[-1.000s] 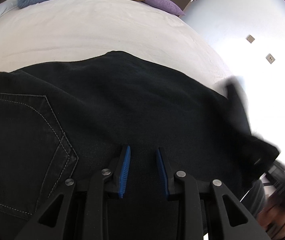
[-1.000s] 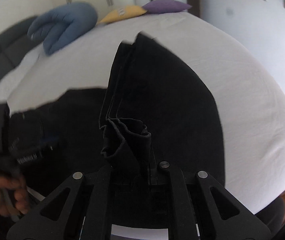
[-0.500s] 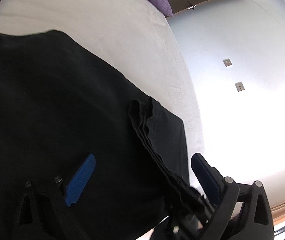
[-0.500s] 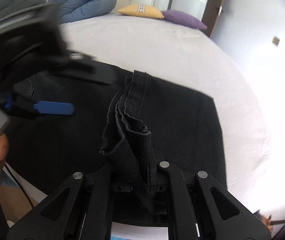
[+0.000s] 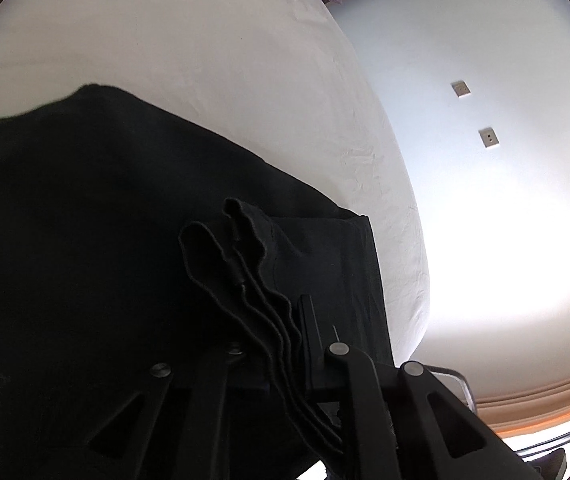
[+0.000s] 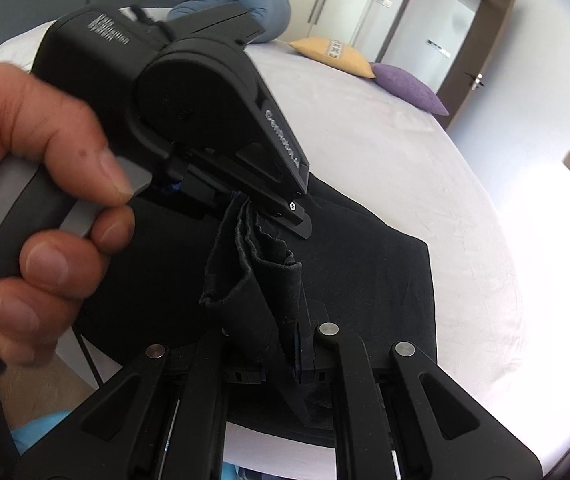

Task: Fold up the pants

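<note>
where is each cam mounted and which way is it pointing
Left wrist: sits on the left gripper, looking down along its fingers over black pants on the white bed; jaws closing on bunched hems.
Right wrist: sits on the right gripper, facing the pillows; shows the left hand holding the left gripper.
Shared: pants, bed, purple pillow.

Black left gripper (image 6: 269, 208) body with white lettering, silver screws, grey handle.

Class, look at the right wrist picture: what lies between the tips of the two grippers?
A short bunched stretch of the black pants' hem runs from the left gripper down to the right gripper. The left jaws are closing on the cloth; nothing else lies between.
</note>
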`<state>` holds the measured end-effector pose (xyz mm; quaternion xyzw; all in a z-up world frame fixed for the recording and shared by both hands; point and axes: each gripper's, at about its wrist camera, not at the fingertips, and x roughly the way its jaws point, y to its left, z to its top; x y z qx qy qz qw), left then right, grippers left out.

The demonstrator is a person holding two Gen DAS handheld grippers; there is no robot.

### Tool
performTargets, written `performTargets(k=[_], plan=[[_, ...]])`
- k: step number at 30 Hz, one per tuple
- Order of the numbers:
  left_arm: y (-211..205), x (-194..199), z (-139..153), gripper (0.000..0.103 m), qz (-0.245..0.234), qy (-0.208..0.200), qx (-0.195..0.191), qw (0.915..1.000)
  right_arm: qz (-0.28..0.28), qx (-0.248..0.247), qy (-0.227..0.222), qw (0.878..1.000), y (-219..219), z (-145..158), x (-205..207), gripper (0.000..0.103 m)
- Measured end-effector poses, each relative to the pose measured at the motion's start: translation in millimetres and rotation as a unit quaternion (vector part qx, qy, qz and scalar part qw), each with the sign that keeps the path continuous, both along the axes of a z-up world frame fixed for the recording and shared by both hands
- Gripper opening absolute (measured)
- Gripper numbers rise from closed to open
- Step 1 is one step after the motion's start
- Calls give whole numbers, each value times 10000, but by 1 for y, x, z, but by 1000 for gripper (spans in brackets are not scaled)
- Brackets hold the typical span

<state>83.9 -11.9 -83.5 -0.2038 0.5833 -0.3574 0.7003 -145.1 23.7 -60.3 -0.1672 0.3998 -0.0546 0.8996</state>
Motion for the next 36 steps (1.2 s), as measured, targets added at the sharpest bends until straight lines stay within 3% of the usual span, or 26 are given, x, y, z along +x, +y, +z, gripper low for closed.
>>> performTargets(k=[6, 12, 20, 25, 29, 31, 32, 33, 35, 36], plan=[[24, 17, 12, 11, -419, -363, 610, 9966, 548, -269, 132, 9980, 48, -6, 8, 7], [48, 32, -2, 11, -506, -337, 1062, 9925, 986, -434, 420, 9933, 86, -26, 14, 7], [64, 33, -12, 12, -434, -296, 956, 9940, 1097, -338, 702, 9909, 90, -43, 6, 8], [51, 30, -8, 12, -506, -440, 1155, 9910, 1115, -292, 762, 9904, 68, -38, 2, 8], [60, 31, -10, 15, -467, -428, 1125, 9916, 1136, -222, 785, 9902, 67, -41, 23, 11], [63, 30, -6, 23, -408, -549, 1235, 9900, 1104, -132, 841, 9902, 61, -44, 27, 12], [65, 29, -1, 36, -351, -685, 1370, 9876, 1102, -27, 855, 9902, 50, -47, 34, 13], [72, 27, 2, 55, -298, -799, 1476, 9854, 1112, 158, 904, 9895, 43, -46, 34, 16], [80, 24, 16, 75, -38, -1156, 1868, 9756, 1114, 596, 1046, 9864, 28, -40, 29, 26], [82, 22, 24, 77, 97, -1348, 2100, 9683, 1091, 888, 1129, 9836, 19, -35, 26, 34]])
